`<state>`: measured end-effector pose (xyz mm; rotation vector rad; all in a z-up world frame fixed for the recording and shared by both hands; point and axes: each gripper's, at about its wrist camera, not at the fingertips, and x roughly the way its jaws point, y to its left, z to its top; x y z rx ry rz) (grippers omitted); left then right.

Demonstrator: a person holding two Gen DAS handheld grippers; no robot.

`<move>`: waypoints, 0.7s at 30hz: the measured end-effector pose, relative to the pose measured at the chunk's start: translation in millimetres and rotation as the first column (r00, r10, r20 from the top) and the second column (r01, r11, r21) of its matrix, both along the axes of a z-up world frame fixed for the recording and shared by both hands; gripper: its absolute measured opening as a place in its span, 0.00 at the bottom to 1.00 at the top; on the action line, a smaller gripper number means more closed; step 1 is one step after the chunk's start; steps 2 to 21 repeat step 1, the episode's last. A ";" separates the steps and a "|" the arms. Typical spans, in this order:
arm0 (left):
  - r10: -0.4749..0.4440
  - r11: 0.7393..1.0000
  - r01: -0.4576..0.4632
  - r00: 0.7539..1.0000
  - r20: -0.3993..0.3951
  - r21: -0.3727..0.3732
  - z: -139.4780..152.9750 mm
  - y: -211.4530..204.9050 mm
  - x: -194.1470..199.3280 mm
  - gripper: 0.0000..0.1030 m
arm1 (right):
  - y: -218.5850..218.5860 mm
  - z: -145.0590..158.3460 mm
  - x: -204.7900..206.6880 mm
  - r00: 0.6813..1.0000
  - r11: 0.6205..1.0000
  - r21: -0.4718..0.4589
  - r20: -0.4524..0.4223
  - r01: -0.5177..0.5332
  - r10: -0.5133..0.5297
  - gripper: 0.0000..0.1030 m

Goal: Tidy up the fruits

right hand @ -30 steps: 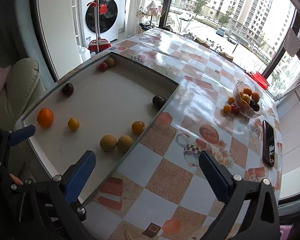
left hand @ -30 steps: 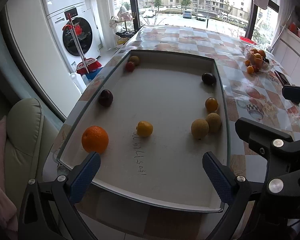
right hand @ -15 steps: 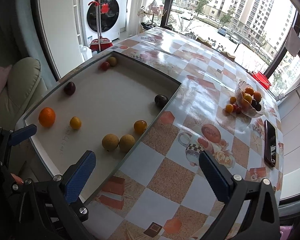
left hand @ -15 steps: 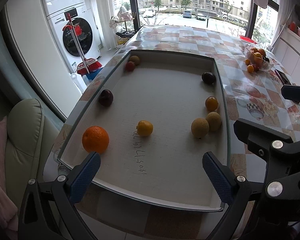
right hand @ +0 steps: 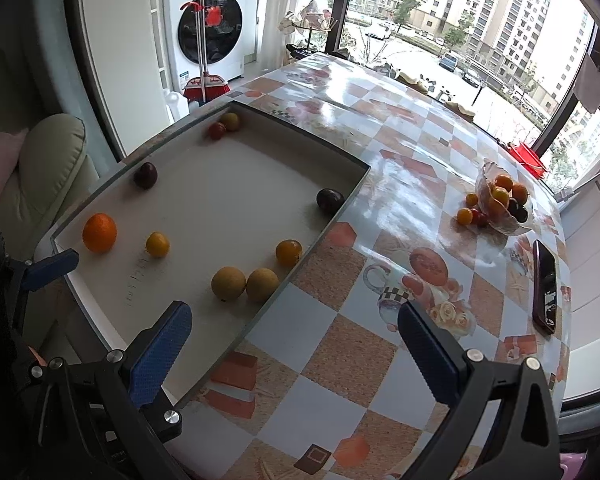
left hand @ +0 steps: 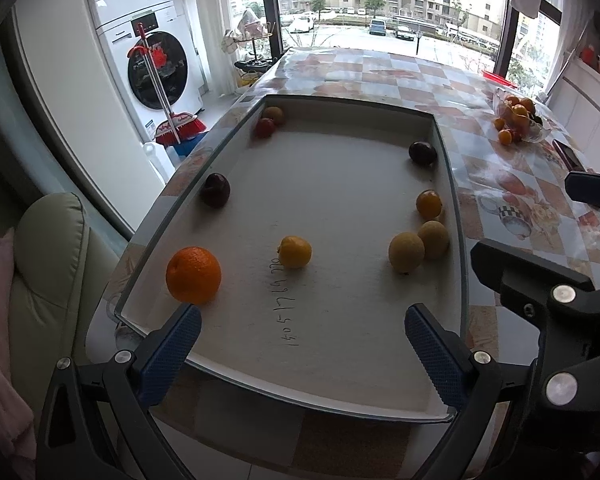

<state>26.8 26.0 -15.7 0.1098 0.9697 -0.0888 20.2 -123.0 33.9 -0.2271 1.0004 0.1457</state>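
Nine fruits lay scattered on the white tray (left hand: 340, 184), the big orange (left hand: 193, 275) near its near-left corner and the fruit bowl (right hand: 500, 204) toward the table's far-right edge. Over the past second nothing had moved, so sorting had seemingly not begun. Being round, the orange showed no long axis; left gripper (left hand: 300, 344) and right gripper (right hand: 296, 344) hung wide, empty.

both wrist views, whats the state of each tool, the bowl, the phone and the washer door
left tool: open, empty
right tool: open, empty
glass bowl: upright, holding fruit, three fruits outside beside it
phone: lying flat, screen dark
washer door: closed
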 end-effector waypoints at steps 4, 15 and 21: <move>0.000 1.000 0.000 1.000 0.001 0.005 0.1 -0.2 0.1 0.99 | 0.3 0.5 0.1 1.000 1.000 0.002 0.001 -0.001 0.001 1.00; 0.000 1.000 0.000 1.000 0.001 0.005 0.1 -0.2 0.1 0.99 | 0.3 0.5 0.1 1.000 1.000 0.002 0.001 -0.001 0.001 1.00; 0.000 1.000 0.000 1.000 0.001 0.005 0.1 -0.2 0.1 0.99 | 0.3 0.5 0.1 1.000 1.000 0.002 0.001 -0.001 0.001 1.00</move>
